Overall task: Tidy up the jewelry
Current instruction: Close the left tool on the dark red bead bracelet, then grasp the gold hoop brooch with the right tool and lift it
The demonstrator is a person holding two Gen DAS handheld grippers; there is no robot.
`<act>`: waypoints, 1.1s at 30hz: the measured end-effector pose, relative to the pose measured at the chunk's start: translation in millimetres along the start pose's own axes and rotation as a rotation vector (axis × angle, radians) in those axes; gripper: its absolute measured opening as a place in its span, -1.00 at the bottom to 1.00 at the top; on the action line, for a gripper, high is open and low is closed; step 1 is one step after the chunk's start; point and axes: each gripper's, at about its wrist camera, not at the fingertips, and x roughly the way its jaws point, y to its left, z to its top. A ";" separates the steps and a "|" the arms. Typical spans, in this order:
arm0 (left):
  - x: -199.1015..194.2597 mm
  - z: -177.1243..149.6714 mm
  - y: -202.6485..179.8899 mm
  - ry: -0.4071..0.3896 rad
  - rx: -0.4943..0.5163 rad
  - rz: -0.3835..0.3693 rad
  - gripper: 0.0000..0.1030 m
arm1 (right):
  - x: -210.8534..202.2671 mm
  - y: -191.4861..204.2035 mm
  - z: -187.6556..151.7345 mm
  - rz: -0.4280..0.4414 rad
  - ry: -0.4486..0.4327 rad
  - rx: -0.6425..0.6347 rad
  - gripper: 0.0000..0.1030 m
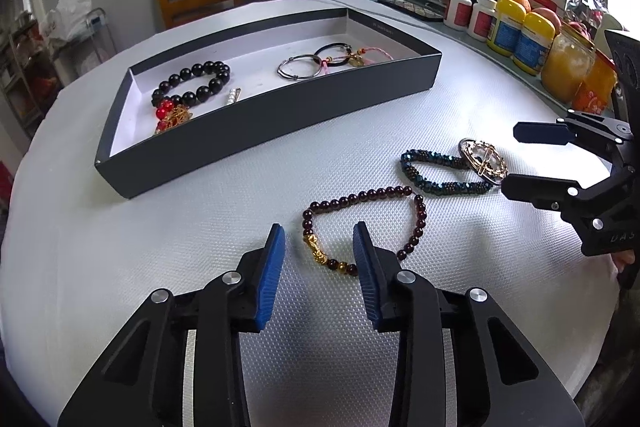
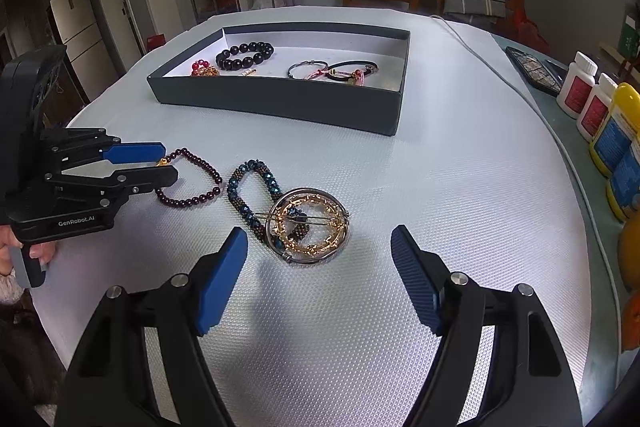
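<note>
Two grippers hover over the white textured mat [image 2: 440, 187]; the left gripper [image 1: 319, 239], marked "GenRobot.AI", has its jaws partly apart around the gold charm end of a garnet-bead bracelet [image 1: 362, 227], pads not pressing it; the right gripper [image 2: 320, 259] stands wide apart before a gold ring brooch [image 2: 308, 225] lying on a blue beaded bracelet [image 2: 256, 183]; the dark tray [image 2: 280, 103] holds other jewelry.

A white mat [image 2: 400, 187] with a fine embossed, rough texture is covering the surface. The box [image 1: 280, 115] is looking like matt dark cardboard. Glossy maroon beads [image 1: 360, 197] are shining beside gold-toned metal rings [image 2: 308, 223].
</note>
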 end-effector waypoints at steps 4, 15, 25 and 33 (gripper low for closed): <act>-3.5 -4.4 -4.5 -0.006 0.057 -0.017 -0.56 | 0.4 -1.5 -0.1 0.008 0.002 0.009 0.41; -8.0 -8.9 18.8 -0.015 0.015 -0.028 -0.87 | 8.8 2.7 9.5 0.039 0.023 0.020 0.11; -9.2 -11.4 22.2 -0.013 0.009 -0.053 -0.87 | 20.0 3.9 13.7 0.031 0.050 0.044 0.11; -9.3 -11.5 22.2 -0.013 0.006 -0.055 -0.87 | 19.0 2.4 14.6 0.014 0.029 0.049 0.03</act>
